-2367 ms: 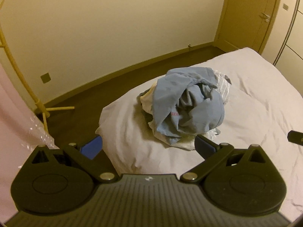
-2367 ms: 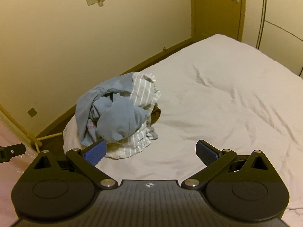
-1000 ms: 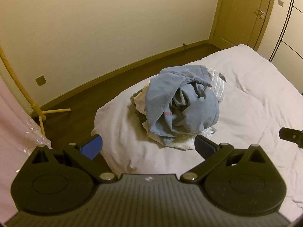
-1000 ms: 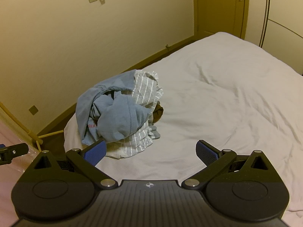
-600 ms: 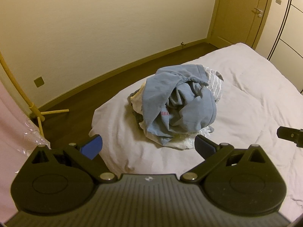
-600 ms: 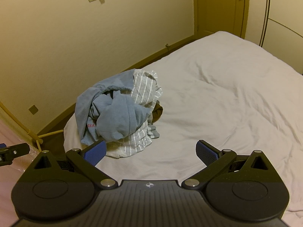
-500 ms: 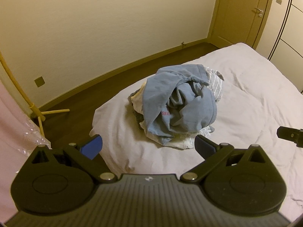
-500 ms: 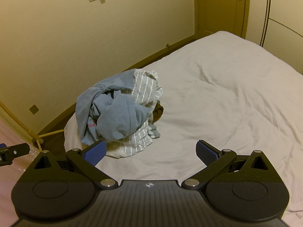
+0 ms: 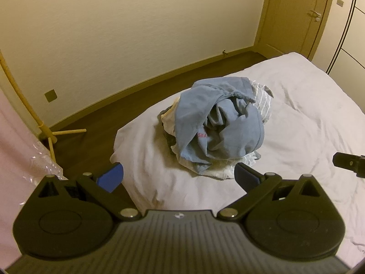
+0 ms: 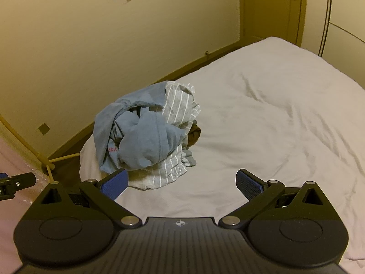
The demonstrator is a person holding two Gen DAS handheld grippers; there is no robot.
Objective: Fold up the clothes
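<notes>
- Standing at far left, a yellow wooden rack rests its splayed feet on the dark floor beside the bed.
- Left gripper: fingers spread wide apart, holding nothing, hovering over the near corner of the white duvet.
- Pile of clothes: crumpled heap near the bed's corner, a blue-grey garment with pink lettering on top, a grey white-striped garment under and behind it.
- Right gripper: fingers likewise wide apart and empty, above bare duvet just right of the pile.
- Closed door at far right.
</notes>
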